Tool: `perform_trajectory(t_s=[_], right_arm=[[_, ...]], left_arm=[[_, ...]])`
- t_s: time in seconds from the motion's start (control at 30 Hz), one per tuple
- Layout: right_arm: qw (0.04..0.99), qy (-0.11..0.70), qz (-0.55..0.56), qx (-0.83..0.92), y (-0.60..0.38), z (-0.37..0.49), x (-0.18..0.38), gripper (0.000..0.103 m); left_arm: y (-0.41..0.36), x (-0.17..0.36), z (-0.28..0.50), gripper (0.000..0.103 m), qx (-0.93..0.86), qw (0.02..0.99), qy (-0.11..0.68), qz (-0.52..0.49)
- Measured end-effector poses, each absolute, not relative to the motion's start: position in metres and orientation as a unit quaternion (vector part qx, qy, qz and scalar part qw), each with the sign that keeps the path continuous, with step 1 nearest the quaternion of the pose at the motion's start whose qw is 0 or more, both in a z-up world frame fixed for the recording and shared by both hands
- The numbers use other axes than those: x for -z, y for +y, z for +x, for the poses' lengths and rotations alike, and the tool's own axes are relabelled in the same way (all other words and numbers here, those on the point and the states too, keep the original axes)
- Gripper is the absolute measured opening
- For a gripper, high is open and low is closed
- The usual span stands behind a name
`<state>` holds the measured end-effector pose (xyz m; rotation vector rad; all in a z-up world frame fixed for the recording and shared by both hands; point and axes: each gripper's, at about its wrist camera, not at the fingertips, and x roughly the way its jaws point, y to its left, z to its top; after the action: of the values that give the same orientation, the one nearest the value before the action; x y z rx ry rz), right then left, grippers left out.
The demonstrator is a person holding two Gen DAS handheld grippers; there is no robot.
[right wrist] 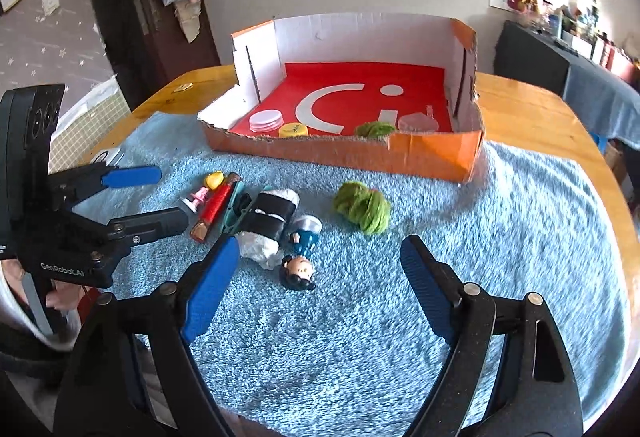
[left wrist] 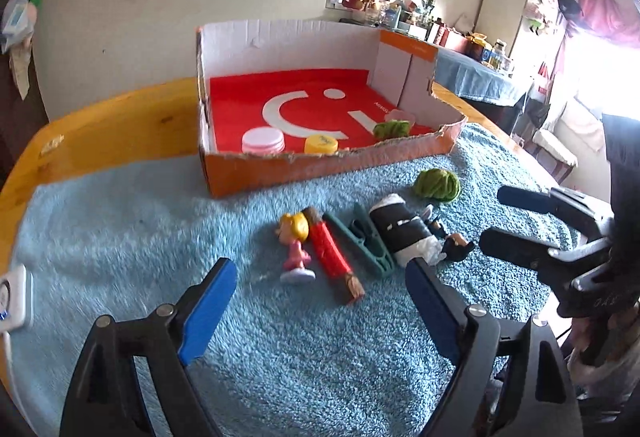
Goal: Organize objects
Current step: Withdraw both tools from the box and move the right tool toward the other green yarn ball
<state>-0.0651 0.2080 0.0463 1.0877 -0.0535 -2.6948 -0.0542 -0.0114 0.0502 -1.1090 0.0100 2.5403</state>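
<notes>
Six loose items: they lie on the blue towel [left wrist: 120, 221], in front of the cardboard box [left wrist: 320, 165] at twelve o'clock in both views.
Row of items: in the left wrist view, from nine toward three o'clock, a blonde figurine [left wrist: 295, 241], a red stick [left wrist: 334, 257], a teal clothespin [left wrist: 362, 241], a black-and-white wrapped bundle [left wrist: 404, 233] and a dark-haired figurine [right wrist: 302, 253]; they lie close, some touching.
Yarn ball: a green yarn ball [right wrist: 363, 208] sits apart, near the box's front wall.
Already in box: a pink lid [left wrist: 263, 141], a yellow cap [left wrist: 321, 144], a second green ball [left wrist: 392, 128] and a clear lid [right wrist: 418, 123].
Left gripper [left wrist: 320, 301]: spread wide, nothing between the pads, aimed down at the blonde figurine and red stick.
Right gripper [right wrist: 320, 285]: spread wide and empty, with the dark-haired figurine nearest, at eleven o'clock.
Step in hand: likely each gripper is lowering to pick one item.
Doing it well: each should straddle a single piece, as neighbours sit tight together, then close across its narrow side.
Risk: the towel's pile may snag a pad, and the two tools are near each other.
</notes>
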Motion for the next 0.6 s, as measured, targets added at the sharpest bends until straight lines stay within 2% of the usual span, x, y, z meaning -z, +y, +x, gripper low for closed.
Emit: perform_trajectory(t_s=[0.3,0.6], right_arm=[[0.109,-0.037,0.378,0.919,0.210,-0.063,-0.025,0.083],[0.088,0.002,0.383,0.920,0.206,-0.065,-0.014,0.083]], left_arm=[[-0.021,-0.040,-0.055,0.088,-0.901,0.164,-0.003,-0.402],[-0.027,-0.032,-0.066,0.088,-0.897,0.135,0.034,-0.420]])
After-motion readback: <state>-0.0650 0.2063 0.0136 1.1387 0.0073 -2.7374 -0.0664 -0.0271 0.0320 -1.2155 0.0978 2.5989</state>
